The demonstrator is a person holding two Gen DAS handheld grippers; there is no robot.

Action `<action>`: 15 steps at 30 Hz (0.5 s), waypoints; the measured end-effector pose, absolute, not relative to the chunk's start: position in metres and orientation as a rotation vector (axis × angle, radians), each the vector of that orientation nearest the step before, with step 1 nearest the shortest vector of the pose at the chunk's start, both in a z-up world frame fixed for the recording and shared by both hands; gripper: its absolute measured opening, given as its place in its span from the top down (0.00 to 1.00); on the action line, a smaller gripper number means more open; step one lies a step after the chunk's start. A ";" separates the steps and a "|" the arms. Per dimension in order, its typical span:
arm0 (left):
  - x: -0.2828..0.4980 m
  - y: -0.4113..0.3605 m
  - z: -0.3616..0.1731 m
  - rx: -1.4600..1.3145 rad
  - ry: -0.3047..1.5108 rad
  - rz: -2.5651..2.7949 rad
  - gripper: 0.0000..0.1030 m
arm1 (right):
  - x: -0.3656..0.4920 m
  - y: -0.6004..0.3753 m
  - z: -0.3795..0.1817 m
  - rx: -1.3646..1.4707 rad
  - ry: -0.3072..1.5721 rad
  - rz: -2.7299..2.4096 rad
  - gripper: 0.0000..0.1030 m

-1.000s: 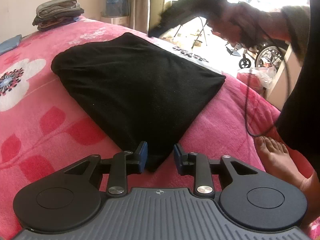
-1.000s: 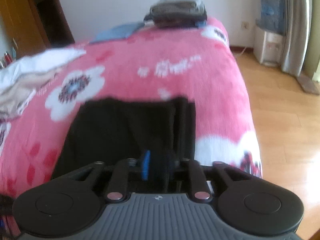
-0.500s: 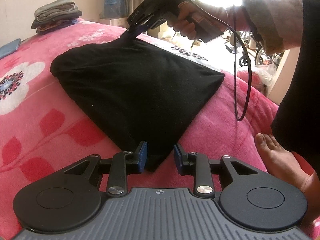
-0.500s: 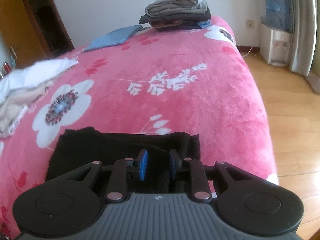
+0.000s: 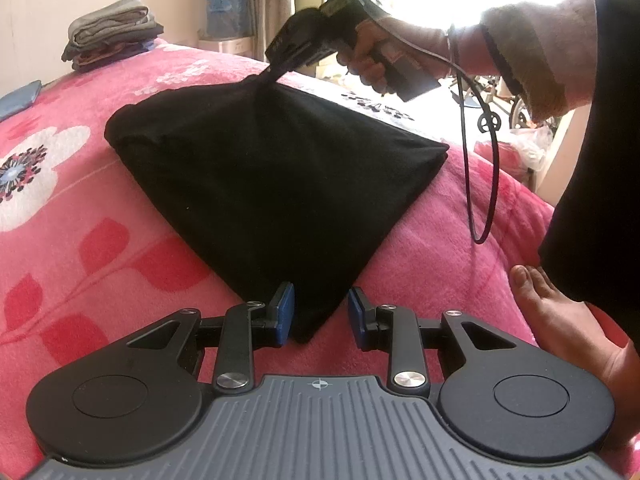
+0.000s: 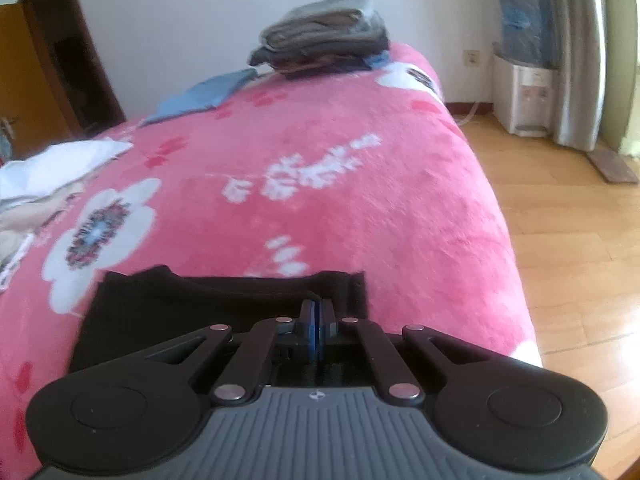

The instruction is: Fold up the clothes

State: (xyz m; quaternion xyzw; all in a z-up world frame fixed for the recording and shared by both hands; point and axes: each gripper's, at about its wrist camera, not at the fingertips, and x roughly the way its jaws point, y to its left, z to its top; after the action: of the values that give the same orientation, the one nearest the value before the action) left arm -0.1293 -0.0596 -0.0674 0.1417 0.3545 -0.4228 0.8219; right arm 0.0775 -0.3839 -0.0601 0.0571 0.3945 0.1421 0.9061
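A folded black garment (image 5: 276, 176) lies on the pink flowered blanket (image 5: 80, 240). My left gripper (image 5: 321, 317) is open, its blue pads on either side of the garment's near corner without pinching it. My right gripper (image 6: 317, 334) is shut on the garment's far edge (image 6: 224, 304). In the left wrist view the right gripper (image 5: 276, 70) pinches that far corner and lifts it into a peak.
A stack of folded clothes (image 6: 324, 36) sits at the bed's far end, with a blue cloth (image 6: 204, 94) beside it and white cloth (image 6: 48, 168) at the left. The bed edge drops to wooden floor (image 6: 568, 240) on the right. A bare foot (image 5: 560, 316) rests near my left gripper.
My right gripper came down onto the garment's far edge, closed on it and raised that corner. My left gripper has stayed open at the near corner.
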 end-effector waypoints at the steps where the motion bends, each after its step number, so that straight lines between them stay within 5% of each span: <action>1: -0.129 -0.060 -0.067 0.303 0.754 -0.899 0.72 | 0.077 -0.383 -0.059 0.108 0.815 0.289 0.99; 5: -0.129 -0.061 -0.068 0.296 0.755 -0.895 0.72 | 0.070 -0.379 -0.042 0.064 0.781 0.255 0.84; 15: -0.131 -0.060 -0.069 0.282 0.750 -0.890 0.71 | 0.032 -0.268 -0.025 -0.173 0.835 0.940 0.84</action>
State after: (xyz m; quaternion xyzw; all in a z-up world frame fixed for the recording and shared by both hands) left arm -0.1310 -0.0598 -0.0687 0.1327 0.3531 -0.4190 0.8259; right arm 0.0322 -0.2680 -0.0245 -0.0809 0.3899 0.4392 0.8053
